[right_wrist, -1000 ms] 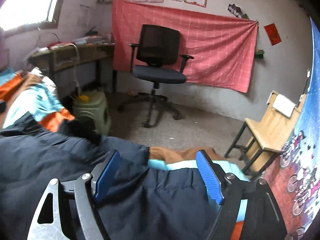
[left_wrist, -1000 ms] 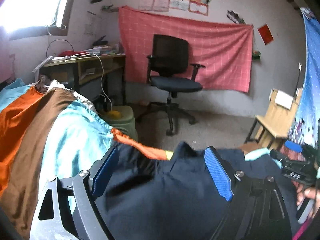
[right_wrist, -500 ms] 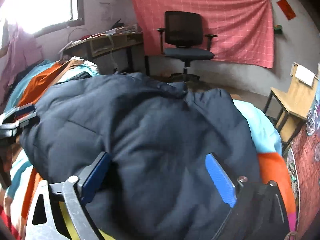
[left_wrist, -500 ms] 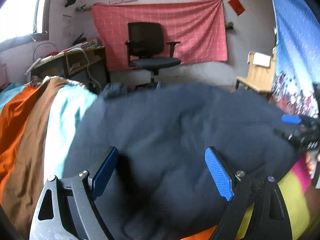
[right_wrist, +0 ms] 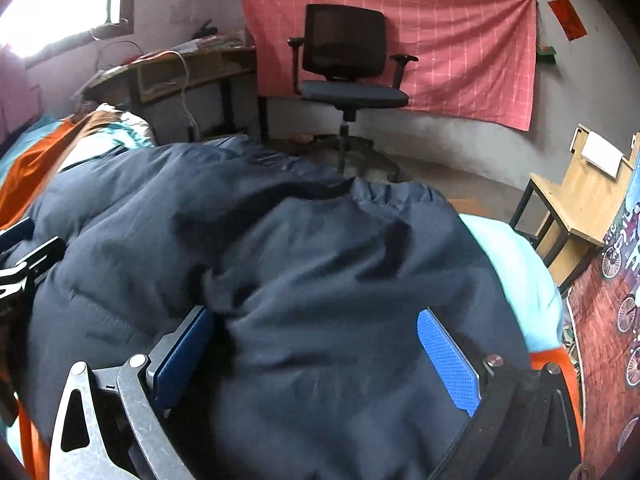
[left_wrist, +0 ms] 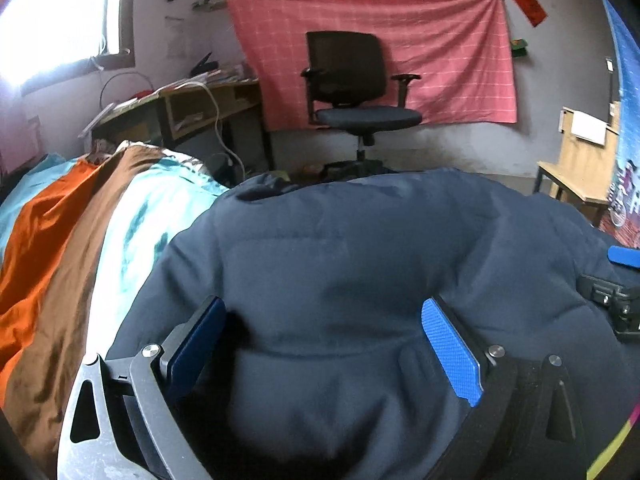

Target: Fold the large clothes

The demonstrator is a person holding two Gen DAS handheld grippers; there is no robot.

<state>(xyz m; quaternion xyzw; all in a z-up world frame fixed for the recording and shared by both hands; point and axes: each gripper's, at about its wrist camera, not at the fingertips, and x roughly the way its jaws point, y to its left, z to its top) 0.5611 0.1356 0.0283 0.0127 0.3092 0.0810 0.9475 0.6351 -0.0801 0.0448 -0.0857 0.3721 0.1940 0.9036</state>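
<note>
Two hand-held grippers with blue textured pads, the left gripper (left_wrist: 322,344) and the right gripper (right_wrist: 316,350), sit low over a puffy navy quilted jacket (left_wrist: 360,280); both sets of jaws are spreading to nearly full width, with jacket fabric bulging between the pads but not pinched. The jacket lies mounded on a bed covered by an orange, brown and pale-blue striped sheet (left_wrist: 60,248). Beyond stand a black mesh-backed office chair (left_wrist: 352,80), a cluttered wooden desk (left_wrist: 192,100) and a pink checked cloth hung on the wall (left_wrist: 440,52).

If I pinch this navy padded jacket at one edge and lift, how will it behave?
The navy padded jacket looks puffy and quilted, so probably floppy, draping rather than holding shape. Its smooth shell may slip on the striped bedding. Likely light for its bulk.
</note>
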